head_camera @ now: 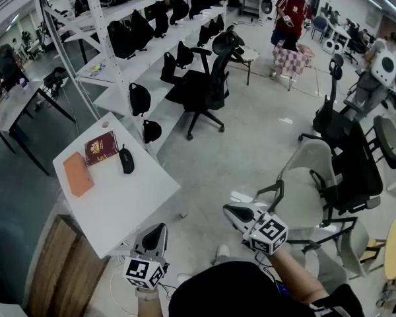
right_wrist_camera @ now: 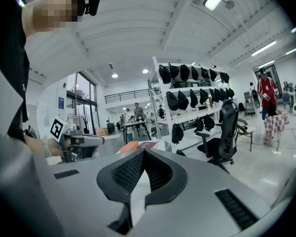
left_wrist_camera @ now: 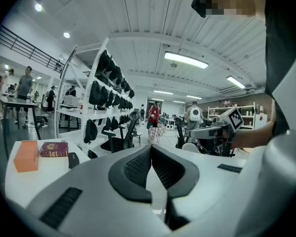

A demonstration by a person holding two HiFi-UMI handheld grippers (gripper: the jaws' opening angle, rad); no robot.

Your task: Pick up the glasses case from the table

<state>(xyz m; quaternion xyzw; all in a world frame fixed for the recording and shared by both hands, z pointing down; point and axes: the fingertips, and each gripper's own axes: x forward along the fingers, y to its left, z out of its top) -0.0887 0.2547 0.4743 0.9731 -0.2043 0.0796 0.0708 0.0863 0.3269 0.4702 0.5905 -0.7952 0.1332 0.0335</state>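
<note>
The black glasses case (head_camera: 126, 159) lies on the white table (head_camera: 122, 203), next to a dark red book (head_camera: 101, 148) and an orange box (head_camera: 78, 174). My left gripper (head_camera: 158, 230) is held low, off the table's near corner, well short of the case, jaws shut and empty. In the left gripper view the case (left_wrist_camera: 73, 160) shows left of the closed jaw tips (left_wrist_camera: 150, 147). My right gripper (head_camera: 229, 209) hangs over the floor to the right, its jaws also shut (right_wrist_camera: 143, 151) with nothing in them.
A black office chair (head_camera: 208, 78) stands on the floor beyond the table. White shelving (head_camera: 152, 38) with black helmets runs along the back. More chairs (head_camera: 343, 157) crowd the right. A wooden panel (head_camera: 59, 269) lies left of my left gripper. People stand far off.
</note>
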